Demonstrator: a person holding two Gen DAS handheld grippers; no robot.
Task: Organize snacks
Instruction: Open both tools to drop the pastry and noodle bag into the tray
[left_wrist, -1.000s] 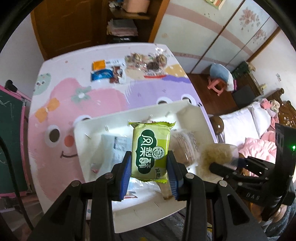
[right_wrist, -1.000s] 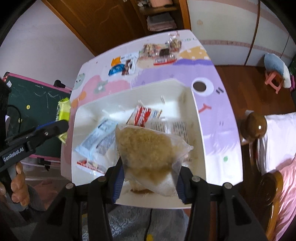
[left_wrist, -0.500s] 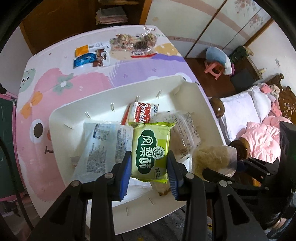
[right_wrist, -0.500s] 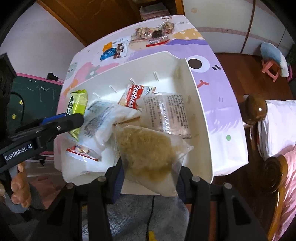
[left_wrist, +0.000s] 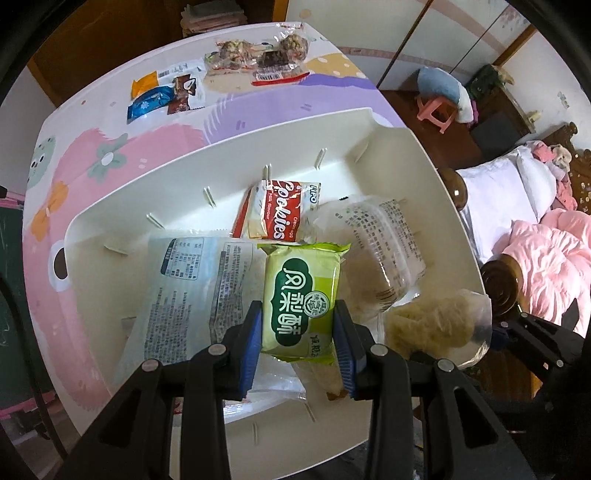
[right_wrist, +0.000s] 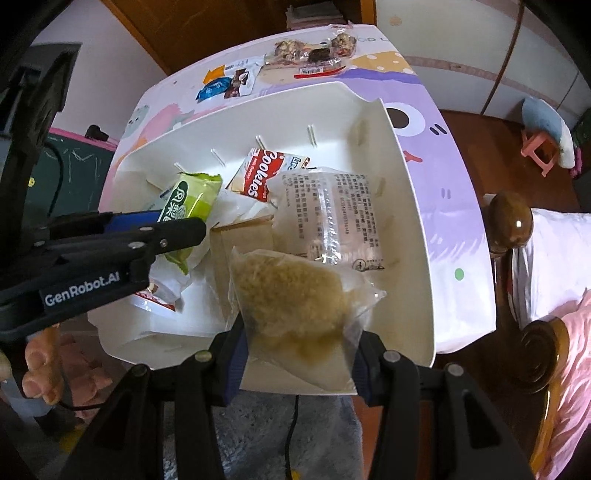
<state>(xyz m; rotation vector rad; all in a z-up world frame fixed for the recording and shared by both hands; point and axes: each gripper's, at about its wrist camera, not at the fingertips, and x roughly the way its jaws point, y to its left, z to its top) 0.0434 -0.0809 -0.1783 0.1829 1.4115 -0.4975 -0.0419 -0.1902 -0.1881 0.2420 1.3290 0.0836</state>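
My left gripper (left_wrist: 298, 341) is shut on a green snack packet (left_wrist: 301, 295), which hangs just above the snacks in the white bin (left_wrist: 424, 162). That green packet (right_wrist: 192, 199) and the left gripper (right_wrist: 162, 230) also show at the left of the right wrist view. My right gripper (right_wrist: 297, 356) is shut on a clear bag of beige crumbly snack (right_wrist: 295, 306), held over the near right part of the white bin (right_wrist: 410, 206). In the bin lie a red-and-white cookies pack (left_wrist: 277, 214), a clear printed pack (left_wrist: 376, 236) and a pale blue printed pack (left_wrist: 192, 288).
Loose snacks lie at the far end of the cartoon-print table (left_wrist: 147, 140): orange, blue and brown packets (left_wrist: 162, 96) and a clear pack of mixed pieces (left_wrist: 258, 59). A wooden bedpost (right_wrist: 511, 221) and pink bedding (left_wrist: 546, 266) stand to the right. A person's hand (right_wrist: 40, 365) holds the left gripper.
Both grippers have sunk toward the bin with their packets still held. The left one has come from the bin's left edge to over its middle; the bin looks larger in both views.
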